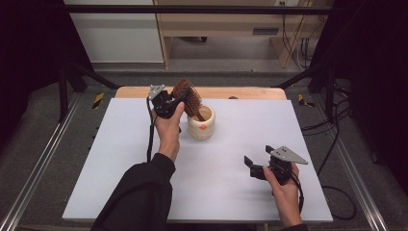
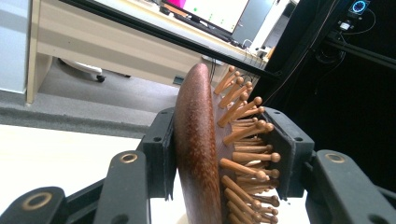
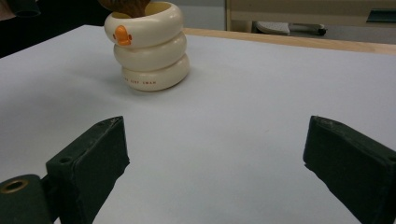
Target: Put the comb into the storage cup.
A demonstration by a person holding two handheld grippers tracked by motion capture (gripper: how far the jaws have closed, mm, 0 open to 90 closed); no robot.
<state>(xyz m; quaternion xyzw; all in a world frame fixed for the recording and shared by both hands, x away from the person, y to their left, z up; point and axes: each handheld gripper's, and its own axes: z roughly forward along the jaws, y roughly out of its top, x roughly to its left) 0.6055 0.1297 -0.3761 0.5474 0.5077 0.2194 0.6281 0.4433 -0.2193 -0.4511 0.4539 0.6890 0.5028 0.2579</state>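
Toward the table's far edge, my left gripper (image 1: 174,99) pinches the wooden hairbrush (image 1: 188,97) by its head, handle down inside the cream ringed cup (image 1: 202,124), while my right gripper (image 1: 258,161) hovers with jaws spread over bare white tabletop (image 1: 226,187) near the right edge.

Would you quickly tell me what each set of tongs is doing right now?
Left tongs: closed on the hairbrush.
Right tongs: open, holding nothing.
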